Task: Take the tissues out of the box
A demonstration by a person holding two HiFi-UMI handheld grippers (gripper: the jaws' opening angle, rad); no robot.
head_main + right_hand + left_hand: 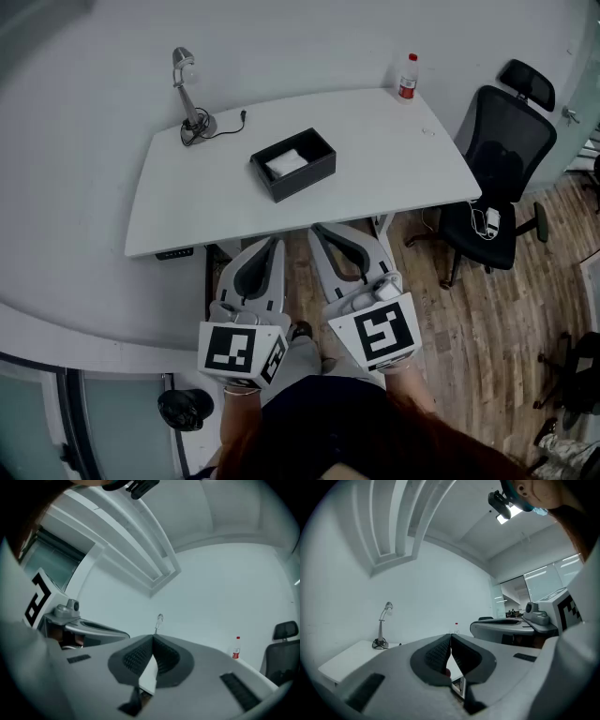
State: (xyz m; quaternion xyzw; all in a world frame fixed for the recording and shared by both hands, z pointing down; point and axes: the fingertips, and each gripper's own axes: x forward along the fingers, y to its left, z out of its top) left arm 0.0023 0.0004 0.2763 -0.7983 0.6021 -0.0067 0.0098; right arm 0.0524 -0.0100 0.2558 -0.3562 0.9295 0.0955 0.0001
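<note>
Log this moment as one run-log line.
left gripper: shut, empty | right gripper: shut, empty | both: short of table | tissues: inside black box, untouched

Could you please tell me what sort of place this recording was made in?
Most likely an office: a white desk stands against a plain wall, with a black swivel chair beside it and a desk lamp on its far corner. The floor is wood.
</note>
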